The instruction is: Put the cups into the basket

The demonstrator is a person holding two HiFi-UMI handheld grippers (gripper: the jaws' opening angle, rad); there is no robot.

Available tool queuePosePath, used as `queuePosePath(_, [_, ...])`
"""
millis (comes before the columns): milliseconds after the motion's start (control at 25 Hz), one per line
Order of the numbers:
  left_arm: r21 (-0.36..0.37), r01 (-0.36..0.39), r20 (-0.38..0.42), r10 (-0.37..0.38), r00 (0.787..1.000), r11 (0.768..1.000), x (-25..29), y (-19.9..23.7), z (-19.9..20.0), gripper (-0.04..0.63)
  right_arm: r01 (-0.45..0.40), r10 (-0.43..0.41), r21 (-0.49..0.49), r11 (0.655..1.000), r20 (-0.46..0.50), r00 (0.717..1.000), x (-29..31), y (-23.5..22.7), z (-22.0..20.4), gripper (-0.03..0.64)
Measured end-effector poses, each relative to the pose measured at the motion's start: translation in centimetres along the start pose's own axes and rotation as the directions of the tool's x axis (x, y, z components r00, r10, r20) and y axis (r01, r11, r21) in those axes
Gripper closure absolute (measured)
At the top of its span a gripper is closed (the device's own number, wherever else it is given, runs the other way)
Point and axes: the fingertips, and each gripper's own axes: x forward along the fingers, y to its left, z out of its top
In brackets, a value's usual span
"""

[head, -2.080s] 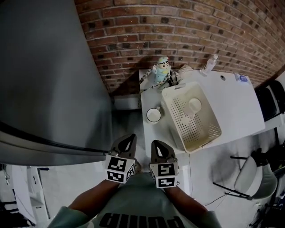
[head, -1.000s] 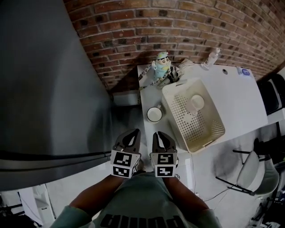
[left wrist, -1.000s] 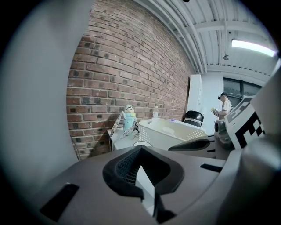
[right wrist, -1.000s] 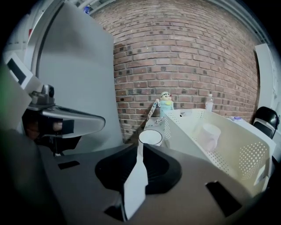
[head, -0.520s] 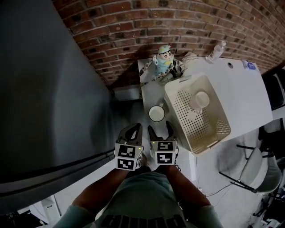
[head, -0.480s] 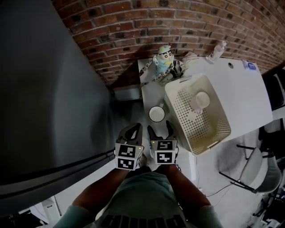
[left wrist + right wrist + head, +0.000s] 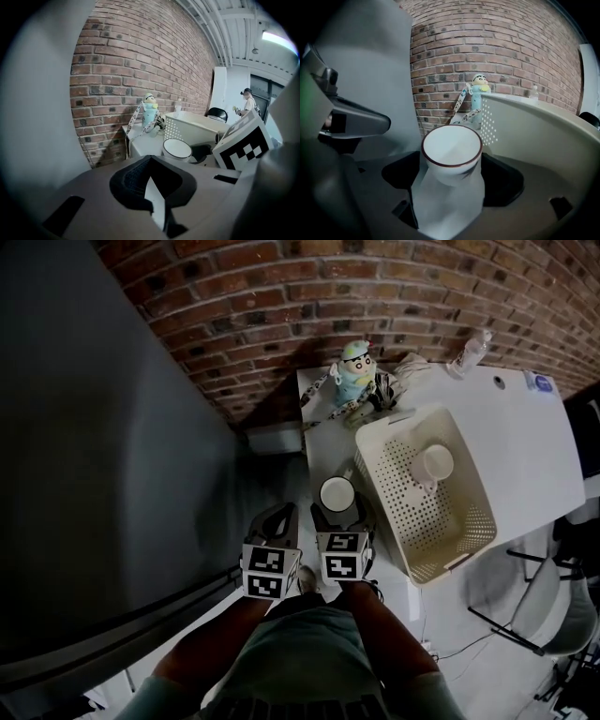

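The basket [image 7: 543,136] runs out of the right gripper view, and the head view's edge crops the chair [image 7: 553,610].

rimmed cup [image 7: 337,494]: white, upright, just beside basket [image 7: 452,521] | second cup [image 7: 436,465]: white, inside cream perforated basket

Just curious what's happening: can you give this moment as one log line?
right gripper: jaws just opening, white cup just ahead, ungripped | left gripper: shut, empty | basket: second cup inside
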Motion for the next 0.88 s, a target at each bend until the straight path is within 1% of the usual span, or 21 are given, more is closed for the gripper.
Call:
queuePosePath(240, [0.01, 0.002, -0.006, -0.002, 1.0, 1.0, 0.9, 0.4, 0.3, 0.597, 0.009, -0.009, -0.006, 1.0, -0.01, 1.0, 1.8, -0.6, -0.3, 0.229])
queuePosePath(600, [0.02, 0.012, -0.002, -0.012, 1.0, 1.0, 1.9, 0.4, 0.3, 0.597, 0.023, -0.022, -0.071, 0.997, 0.018, 1.0, 2.7, -0.4, 0.5, 0.23])
queuePosePath(880, [0.018, 0.016, 0.013, -0.016, 1.0, 1.0, 1.6, 0.1, 0.9, 0.597, -0.003, 0.003, -0.036, 0.999, 0.002, 1.0, 1.7, -0.3, 0.4, 0.229])
